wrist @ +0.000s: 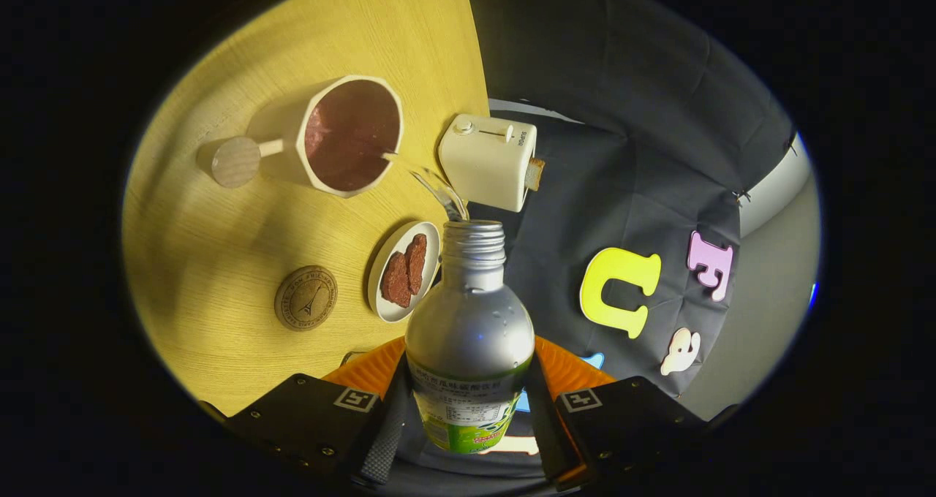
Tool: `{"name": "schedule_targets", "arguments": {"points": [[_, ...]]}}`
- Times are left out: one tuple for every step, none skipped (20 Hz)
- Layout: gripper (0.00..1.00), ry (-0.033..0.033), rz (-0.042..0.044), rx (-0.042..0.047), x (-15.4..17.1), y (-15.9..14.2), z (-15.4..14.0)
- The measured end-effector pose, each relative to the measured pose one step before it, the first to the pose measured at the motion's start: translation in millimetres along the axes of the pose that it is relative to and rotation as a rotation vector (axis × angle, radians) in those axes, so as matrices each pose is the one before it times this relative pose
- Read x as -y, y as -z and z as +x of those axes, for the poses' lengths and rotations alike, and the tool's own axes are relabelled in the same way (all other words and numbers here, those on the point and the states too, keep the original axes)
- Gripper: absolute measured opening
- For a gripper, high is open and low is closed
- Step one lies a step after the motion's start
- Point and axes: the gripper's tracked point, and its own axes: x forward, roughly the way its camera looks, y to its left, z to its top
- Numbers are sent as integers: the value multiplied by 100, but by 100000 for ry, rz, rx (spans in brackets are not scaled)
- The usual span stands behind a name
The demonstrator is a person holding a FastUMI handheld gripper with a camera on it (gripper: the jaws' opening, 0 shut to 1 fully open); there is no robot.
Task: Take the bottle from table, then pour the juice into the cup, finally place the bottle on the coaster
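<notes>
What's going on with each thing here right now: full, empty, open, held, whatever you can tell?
Bottle: uncapped, tilted, clear liquid streaming from its mouth toward the cup.
Tool: fingers closed on the bottle's sides.
Cup: upright on the table, dark reddish inside.
Coaster: bare, flat on the table.
Small plate: holds brown food pieces.
Toaster: a slice sticking out.

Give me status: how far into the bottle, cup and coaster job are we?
Done: the bottle is off the table, clamped between both fingers of the gripper. In hand: pouring, with a stream leaving the bottle's open mouth toward the cup, which already holds dark liquid. Left: finish the pour, then set the bottle on the coaster, bare beside the plate.
</notes>
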Motion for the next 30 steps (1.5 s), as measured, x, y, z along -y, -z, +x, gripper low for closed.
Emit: {"name": "schedule_targets", "arguments": {"points": [[75,48,-245,197,58,3,9],[75,293,-311,230,129,-9,-34],[75,268,-457,71,137,18,15],[75,149,-323,87,137,78,-73],[75,295,-334,137,111,73,45],[75,202,-323,99,182,91,127],[75,284,-510,48,98,76,-71],[75,94,-498,-36,149,94,17],[75,156,-222,136,156,44,0],[75,423,-182,225,163,28,45],[75,280,-157,136,218,43,116],[75,432,-423,77,111,90,-28],[75,313,-454,103,225,82,-28],[75,215,-212,69,67,63,32],[75,146,-124,90,49,94,27],[75,282,-482,11,225,74,-23],[75,239,-660,56,128,57,-1],[75,30,-452,122,113,53,-30],[75,342,-295,182,136,38,90],[75,573,-408,194,285,66,-4],[75,540,-624,-47,301,122,19],[75,370,-522,-18,281,150,-29],[75,451,-654,41,263,160,-52],[75,283,-809,-203,121,127,95],[75,237,-524,-177,101,207,50],[75,78,-418,-187,34,195,14],[75,-17,-451,61,60,50,50],[75,124,-562,152,101,96,-19],[75,90,-470,87,71,26,4],[75,113,-476,144,100,72,-18]]}}
